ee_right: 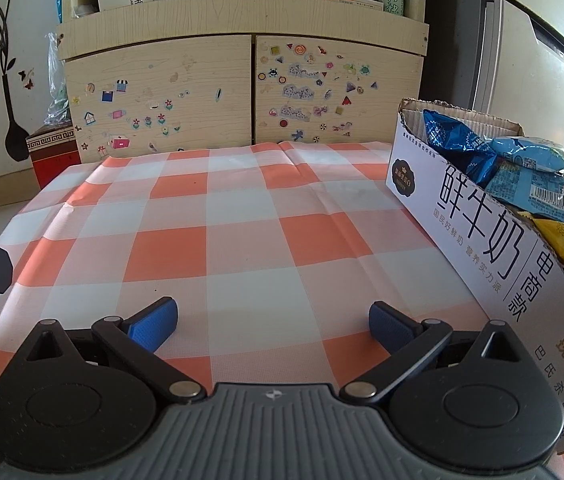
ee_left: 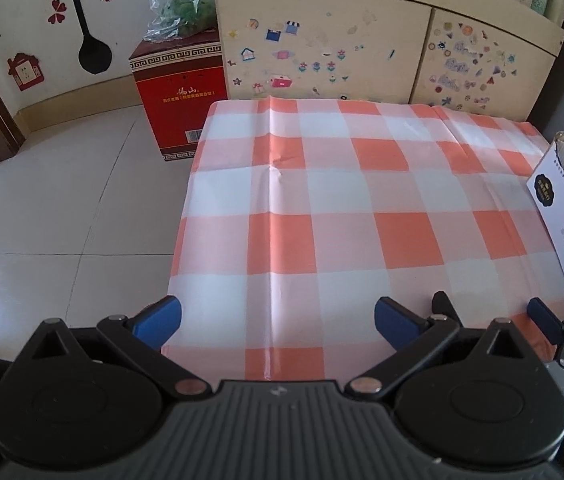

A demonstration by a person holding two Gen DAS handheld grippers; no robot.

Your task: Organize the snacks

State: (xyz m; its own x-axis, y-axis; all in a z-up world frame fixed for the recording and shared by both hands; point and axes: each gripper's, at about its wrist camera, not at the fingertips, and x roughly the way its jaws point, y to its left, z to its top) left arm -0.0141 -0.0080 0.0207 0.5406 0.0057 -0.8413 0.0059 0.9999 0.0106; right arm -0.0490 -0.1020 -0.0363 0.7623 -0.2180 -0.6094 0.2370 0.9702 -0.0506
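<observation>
Bright daylight, perhaps from the right; fisheye-bent edges.

The left gripper (ee_left: 278, 322) has a dark grey ribbed body with a small pale emblem at its top centre. Two round black discs flank the body, each topped by a black triangular bracket with a cut-out. Black link arms with silver rivets lead forward to two blue textured pads (ee_left: 160, 320). The right gripper (ee_right: 273, 326) is built the same way: grey ribbed housing, black discs, riveted black links and blue dimpled pads (ee_right: 154, 328). In the left wrist view its side shows silver metal fittings and a small green light
</observation>
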